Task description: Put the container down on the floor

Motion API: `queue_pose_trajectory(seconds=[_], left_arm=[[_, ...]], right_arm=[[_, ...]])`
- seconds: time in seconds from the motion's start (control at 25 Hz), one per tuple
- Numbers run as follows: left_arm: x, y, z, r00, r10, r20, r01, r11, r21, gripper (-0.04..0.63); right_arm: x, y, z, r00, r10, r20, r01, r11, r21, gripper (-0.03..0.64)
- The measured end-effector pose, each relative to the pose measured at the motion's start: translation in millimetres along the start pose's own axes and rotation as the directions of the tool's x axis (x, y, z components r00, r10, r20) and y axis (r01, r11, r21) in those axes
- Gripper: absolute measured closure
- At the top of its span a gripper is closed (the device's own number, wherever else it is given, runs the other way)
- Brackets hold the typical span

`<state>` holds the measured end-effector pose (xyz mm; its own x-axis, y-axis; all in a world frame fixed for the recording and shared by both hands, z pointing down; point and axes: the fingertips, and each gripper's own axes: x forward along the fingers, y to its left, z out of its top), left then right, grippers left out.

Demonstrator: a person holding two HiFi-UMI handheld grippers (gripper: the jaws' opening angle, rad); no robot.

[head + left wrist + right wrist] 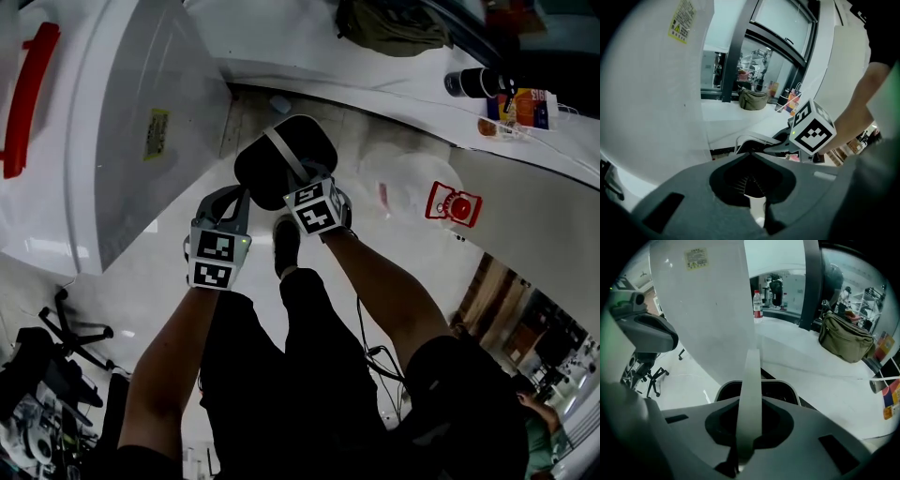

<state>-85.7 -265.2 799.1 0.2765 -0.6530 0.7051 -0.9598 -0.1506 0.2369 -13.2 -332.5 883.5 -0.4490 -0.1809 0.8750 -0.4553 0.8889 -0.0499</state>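
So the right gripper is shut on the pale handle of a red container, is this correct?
Only the colour is wrong: the container is black, not red, as the head view shows. The right gripper is indeed shut on its pale handle.

Head view: marker cubes cover the jaws of left hand-held gripper (757, 211) and right hand-held gripper (743, 453), plus the near rim of the container (286, 155). Yellow label (156, 133) print too small to read. Big white unit (84, 187) cut by the top and left edges. Container inside just dark.
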Motion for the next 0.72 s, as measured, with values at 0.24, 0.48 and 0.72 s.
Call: queue_pose_trajectory(seconds=[0.24,0.48,0.72], left_arm=[[20.8,3.2,-8.9,1.000,-0.013,-0.001,0.013,1.000,-0.017,0.583],[39.0,15.4,-16.3,1.000,-0.003,-0.003,0.003,0.999,-0.050,0.583],[43.1,25.5,-27.0,1.000,0.013,-0.015,-0.014,0.999,-0.043,0.583]], right_arm=[[36.3,-4.5,-4.1,1.000,0.005,-0.018,-0.005,1.000,0.005,0.594],[62.7,-6.7,0.6,1.000,0.015,-0.013,-0.015,1.000,0.002,0.593],[83.1,-3.4,6.9,1.000,0.025,0.005,-0.025,1.000,0.011,0.593]])
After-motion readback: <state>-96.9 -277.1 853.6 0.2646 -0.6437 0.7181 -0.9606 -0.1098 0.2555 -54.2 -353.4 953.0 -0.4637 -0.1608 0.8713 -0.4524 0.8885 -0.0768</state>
